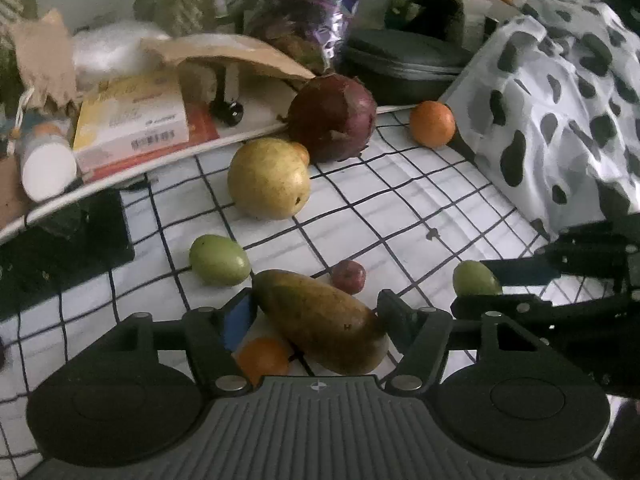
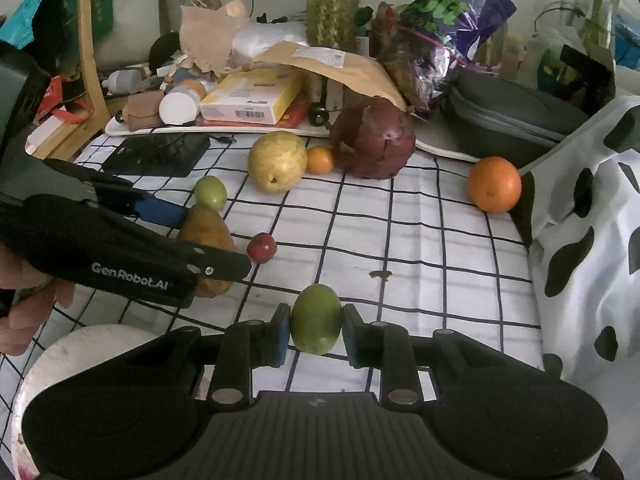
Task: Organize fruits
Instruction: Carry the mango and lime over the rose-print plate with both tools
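Both views are dim and soft, lit by flat, diffuse daylight with only faint shadows under the fruit. Fisheye distortion bends the checked cloth (image 2: 400, 240) lines, corners darken, and far clutter blurs.

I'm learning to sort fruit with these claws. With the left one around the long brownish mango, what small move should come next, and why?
Probably close the left claw the rest of the way onto the mango. The fruit already lies between its pads, seemingly not yet pinched. The right claw is busy, shut on a green fruit, so it cannot help.
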The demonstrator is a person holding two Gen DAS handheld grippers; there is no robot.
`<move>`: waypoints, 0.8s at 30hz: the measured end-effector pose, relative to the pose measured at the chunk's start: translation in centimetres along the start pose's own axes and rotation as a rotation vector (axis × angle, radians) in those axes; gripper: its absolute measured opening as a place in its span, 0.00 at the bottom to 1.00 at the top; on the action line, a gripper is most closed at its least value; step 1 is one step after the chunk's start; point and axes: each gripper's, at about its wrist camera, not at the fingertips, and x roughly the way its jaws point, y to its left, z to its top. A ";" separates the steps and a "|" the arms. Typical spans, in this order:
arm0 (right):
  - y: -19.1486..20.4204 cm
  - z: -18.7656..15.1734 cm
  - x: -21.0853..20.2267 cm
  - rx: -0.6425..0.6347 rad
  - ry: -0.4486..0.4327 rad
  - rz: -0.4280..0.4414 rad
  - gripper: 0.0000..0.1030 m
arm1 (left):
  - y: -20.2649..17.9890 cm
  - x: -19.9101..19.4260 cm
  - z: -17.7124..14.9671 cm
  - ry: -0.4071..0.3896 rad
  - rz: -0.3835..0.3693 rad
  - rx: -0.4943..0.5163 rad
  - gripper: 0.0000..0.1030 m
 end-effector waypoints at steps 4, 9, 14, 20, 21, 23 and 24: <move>0.1 0.0 -0.3 -0.008 -0.009 -0.004 0.28 | -0.8 -0.4 -0.1 -0.016 0.014 0.059 0.58; 0.3 0.1 -1.3 -0.011 -0.033 -0.012 0.28 | -1.5 -2.0 0.3 -0.064 -0.012 0.084 0.57; 0.0 0.1 -2.7 0.022 -0.059 -0.002 0.28 | -2.0 -4.2 -0.1 -0.094 -0.046 0.083 0.54; 0.1 -0.8 -4.2 0.045 -0.077 -0.003 0.28 | -2.2 -7.1 -1.9 -0.123 -0.065 0.045 0.32; 0.1 -1.0 -4.4 0.050 -0.078 -0.002 0.28 | -2.3 -7.5 -2.2 -0.127 -0.063 0.039 0.31; 0.3 -1.4 -4.9 0.057 -0.081 0.001 0.28 | -2.4 -8.3 -2.8 -0.138 -0.064 0.031 0.30; 0.5 -1.7 -5.1 0.058 -0.081 0.002 0.28 | -2.3 -8.7 -3.1 -0.139 -0.066 0.021 0.30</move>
